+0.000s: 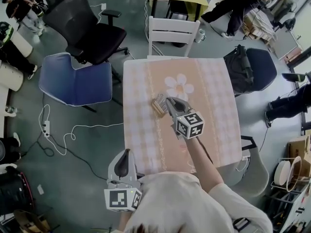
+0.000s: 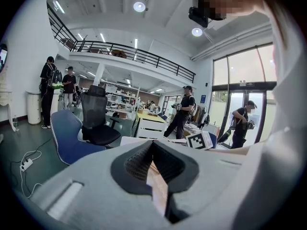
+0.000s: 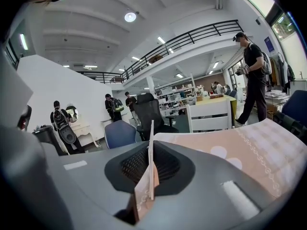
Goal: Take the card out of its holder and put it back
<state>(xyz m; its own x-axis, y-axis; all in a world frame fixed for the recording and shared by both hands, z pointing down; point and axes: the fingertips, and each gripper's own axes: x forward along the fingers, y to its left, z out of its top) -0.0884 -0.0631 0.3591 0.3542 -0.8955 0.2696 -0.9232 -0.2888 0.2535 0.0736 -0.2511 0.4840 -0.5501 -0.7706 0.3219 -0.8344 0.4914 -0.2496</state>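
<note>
Over the pink checked tabletop (image 1: 214,130), the right claw (image 1: 171,102) hovers just beside the card holder (image 1: 159,105), pinching the thin white card (image 3: 151,145) edge-on. The left claw (image 1: 127,153) is pressed together and empty, well away from the holder.

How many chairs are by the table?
4: a black mesh office chair and a light blue chair to the pink-clothed table's left, a white wooden chair at its far edge, a dark blue chair to its right. Others may be hidden.
</note>
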